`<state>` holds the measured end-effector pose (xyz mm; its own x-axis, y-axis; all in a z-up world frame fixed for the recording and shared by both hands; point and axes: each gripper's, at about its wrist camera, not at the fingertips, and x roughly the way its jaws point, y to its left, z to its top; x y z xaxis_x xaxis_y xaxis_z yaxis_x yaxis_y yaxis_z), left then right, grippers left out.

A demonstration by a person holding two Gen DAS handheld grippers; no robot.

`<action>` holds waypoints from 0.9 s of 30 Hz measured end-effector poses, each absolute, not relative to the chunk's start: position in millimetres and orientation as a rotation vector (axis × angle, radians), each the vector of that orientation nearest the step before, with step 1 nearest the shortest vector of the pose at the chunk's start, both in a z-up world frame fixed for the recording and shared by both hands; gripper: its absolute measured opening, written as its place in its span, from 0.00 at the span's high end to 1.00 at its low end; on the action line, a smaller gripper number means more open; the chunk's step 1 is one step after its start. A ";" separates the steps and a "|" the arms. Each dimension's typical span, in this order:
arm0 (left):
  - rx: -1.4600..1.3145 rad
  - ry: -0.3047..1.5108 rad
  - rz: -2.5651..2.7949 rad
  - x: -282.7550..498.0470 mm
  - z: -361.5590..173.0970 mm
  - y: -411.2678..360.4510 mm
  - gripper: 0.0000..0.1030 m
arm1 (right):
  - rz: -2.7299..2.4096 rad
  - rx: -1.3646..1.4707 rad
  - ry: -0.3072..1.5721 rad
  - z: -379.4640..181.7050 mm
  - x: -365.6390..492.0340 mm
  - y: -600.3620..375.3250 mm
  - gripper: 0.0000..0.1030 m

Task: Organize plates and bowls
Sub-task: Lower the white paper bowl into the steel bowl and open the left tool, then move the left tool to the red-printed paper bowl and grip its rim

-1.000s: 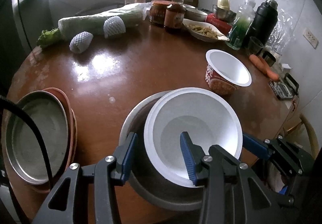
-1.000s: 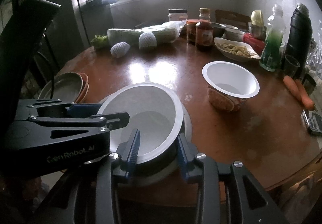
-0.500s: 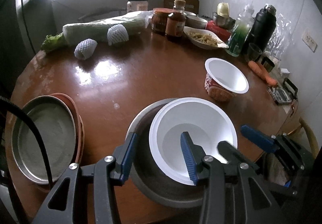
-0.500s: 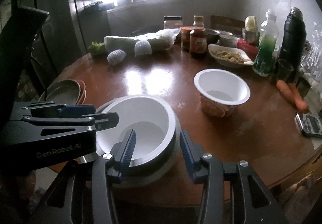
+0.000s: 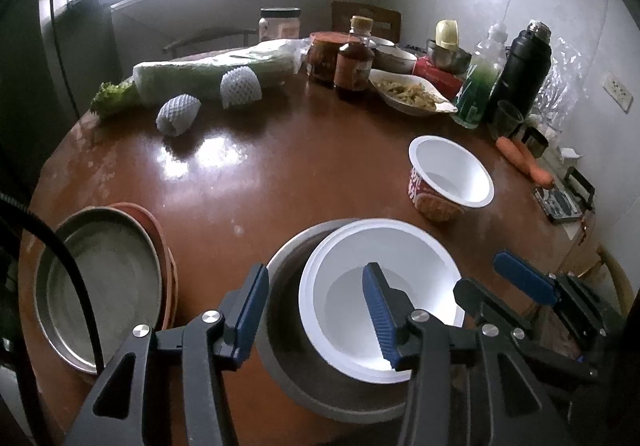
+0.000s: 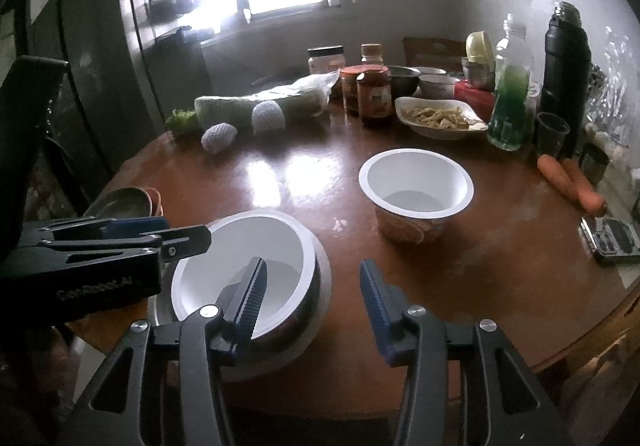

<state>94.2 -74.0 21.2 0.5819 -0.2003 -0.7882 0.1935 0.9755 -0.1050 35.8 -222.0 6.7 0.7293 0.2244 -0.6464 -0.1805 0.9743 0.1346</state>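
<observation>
1. White bowl (image 5: 380, 298) nested in the metal bowl (image 5: 288, 358); left gripper (image 5: 316, 310) opening, straddling both rims, pads clear.
2. Right gripper (image 6: 312, 298) opening, empty, just beside the white bowl.
3. Left gripper's side reads "GenRobot.AI".

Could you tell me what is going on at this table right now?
A person is tidying dishes with two handheld grippers. A white bowl sits nested in a metal bowl at the near edge of the table. The left gripper and the right gripper are both opening around that stack, with neither pressing on it. A second white cup bowl stands alone; stacked plates wait at the left.
</observation>
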 end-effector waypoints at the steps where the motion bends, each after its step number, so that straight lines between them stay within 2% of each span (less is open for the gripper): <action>1: -0.008 0.917 -0.233 95.0 22.5 -74.9 0.52 | 0.220 0.067 0.714 7.2 35.7 -223.4 0.50; 27: 0.025 0.911 -0.378 154.4 29.9 -141.0 0.51 | 0.072 0.171 0.698 4.6 79.8 -289.7 0.47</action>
<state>154.4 -141.0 29.9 0.5520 -0.3088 -0.7745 0.3298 0.9340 -0.1373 79.8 -289.7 4.6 0.7644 0.1225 -0.6330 -0.0085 0.9836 0.1800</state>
